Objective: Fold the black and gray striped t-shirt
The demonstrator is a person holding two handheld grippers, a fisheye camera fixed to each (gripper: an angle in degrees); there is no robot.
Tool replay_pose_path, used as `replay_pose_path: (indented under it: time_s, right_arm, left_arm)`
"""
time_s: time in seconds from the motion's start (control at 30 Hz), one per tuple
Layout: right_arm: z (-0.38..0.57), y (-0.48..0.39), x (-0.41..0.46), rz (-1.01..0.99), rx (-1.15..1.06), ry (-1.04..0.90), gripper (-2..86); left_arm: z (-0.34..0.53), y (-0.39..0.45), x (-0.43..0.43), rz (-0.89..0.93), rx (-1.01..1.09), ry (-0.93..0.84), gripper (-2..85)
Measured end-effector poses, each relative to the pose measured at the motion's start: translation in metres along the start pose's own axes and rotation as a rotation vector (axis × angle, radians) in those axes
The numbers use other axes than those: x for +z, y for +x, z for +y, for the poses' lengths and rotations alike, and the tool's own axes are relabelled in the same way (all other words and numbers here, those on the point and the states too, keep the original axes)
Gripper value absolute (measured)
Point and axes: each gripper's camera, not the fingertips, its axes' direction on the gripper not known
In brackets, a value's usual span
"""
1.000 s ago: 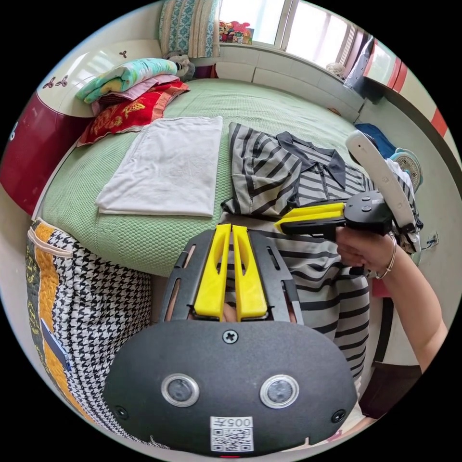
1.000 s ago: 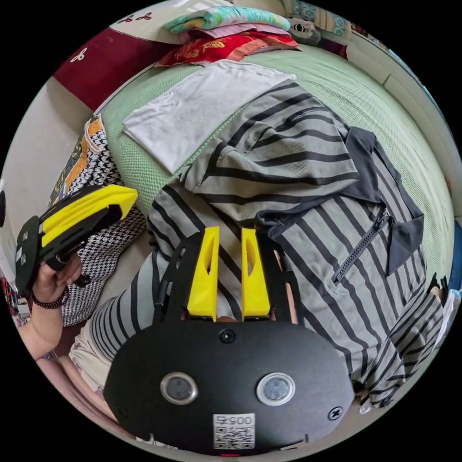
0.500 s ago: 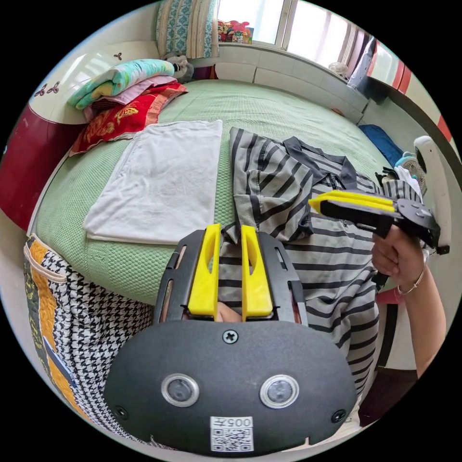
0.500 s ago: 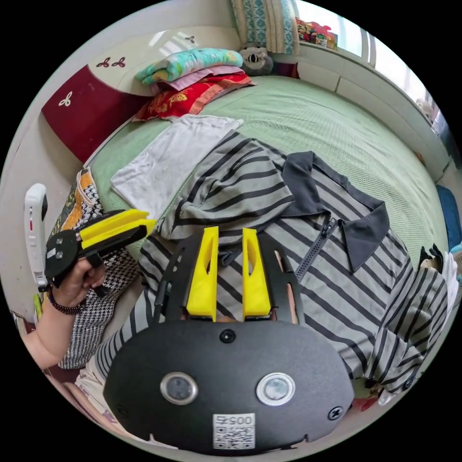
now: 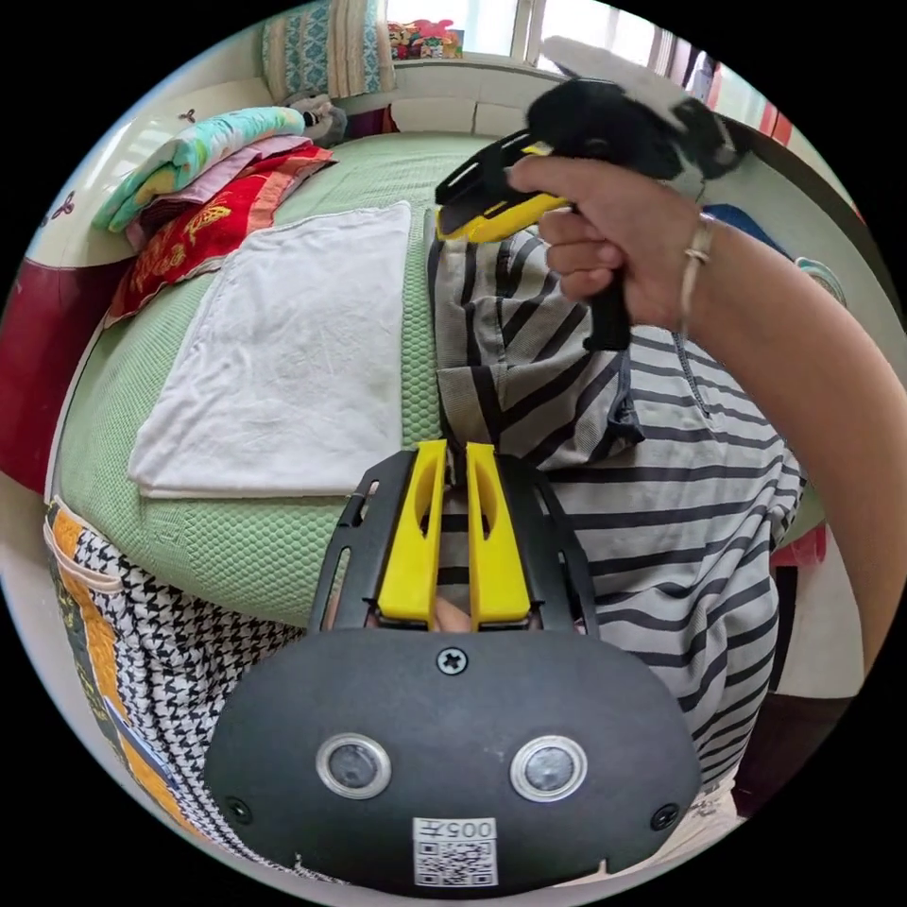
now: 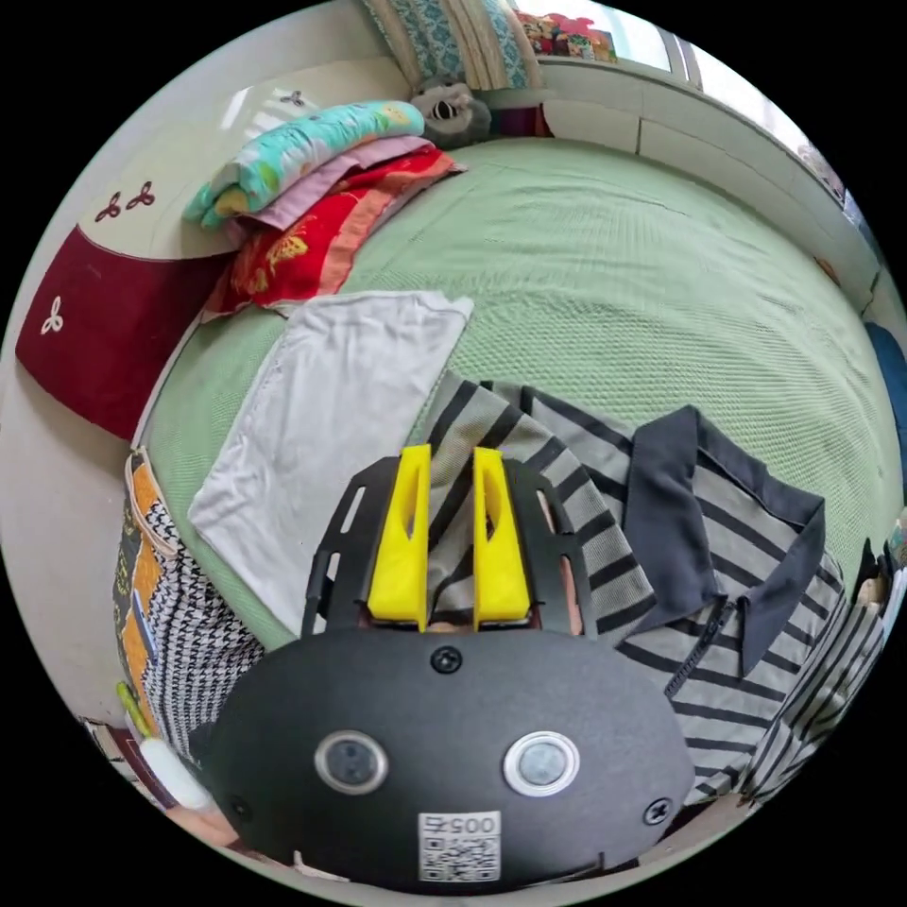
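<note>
The black and gray striped t-shirt [image 5: 661, 491] lies front-up on the green bed, its dark collar [image 6: 680, 501] and zip showing and its left sleeve folded inward. My left gripper [image 5: 456, 453] sits at the lower end of that folded sleeve, its jaws drawn close with striped cloth pinched between them. A hand holds my right gripper [image 5: 444, 222] at the top of the same folded edge, near the shoulder. In the right gripper view my right gripper [image 6: 452, 453] stands open over the striped sleeve [image 6: 491, 425], with cloth showing in the gap.
A folded white cloth [image 5: 283, 350] lies on the green bed cover [image 6: 614, 255] just left of the shirt. Stacked colourful bedding [image 6: 312, 189] rests by the red headboard [image 6: 94, 331]. A houndstooth fabric [image 5: 189, 661] hangs at the bed's near side. The person's forearm [image 5: 803, 359] crosses above the shirt.
The right gripper has travelled from the shirt's middle up to the top of the folded sleeve. The left gripper's jaws, wider half a second ago, have narrowed on the cloth.
</note>
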Motion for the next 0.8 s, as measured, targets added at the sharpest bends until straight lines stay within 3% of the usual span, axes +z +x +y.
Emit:
replay_pose_path:
  time_s: [0.07,0.27,0.47,0.53,0.67,0.8]
  right_arm:
    - [-0.010,0.000,0.029,-0.019,-0.017,-0.121,0.1]
    - [-0.030,0.010,0.023,-0.083,0.025,0.007,-1.4]
    - [-0.039,0.028,0.033,-0.183,0.051,-0.103,-1.6]
    - [-0.036,0.034,0.011,-0.232,0.001,-0.097,-1.5]
    - [0.001,0.062,-0.090,-0.298,-0.094,0.120,-1.1]
    - [0.073,0.095,-0.152,-0.126,-0.147,0.156,-1.0]
  left_arm:
    - [-0.004,0.001,-0.002,-0.012,0.051,-0.012,2.7]
    - [-0.012,-0.024,-0.017,0.029,0.003,0.047,0.9]
    - [-0.012,-0.021,0.008,0.012,-0.012,0.031,0.9]
    - [-0.010,-0.024,0.002,0.045,-0.033,0.046,0.7]
    - [0.010,-0.033,-0.022,0.102,-0.101,0.118,-0.4]
    - [0.027,-0.023,-0.035,0.043,-0.098,0.105,-0.6]
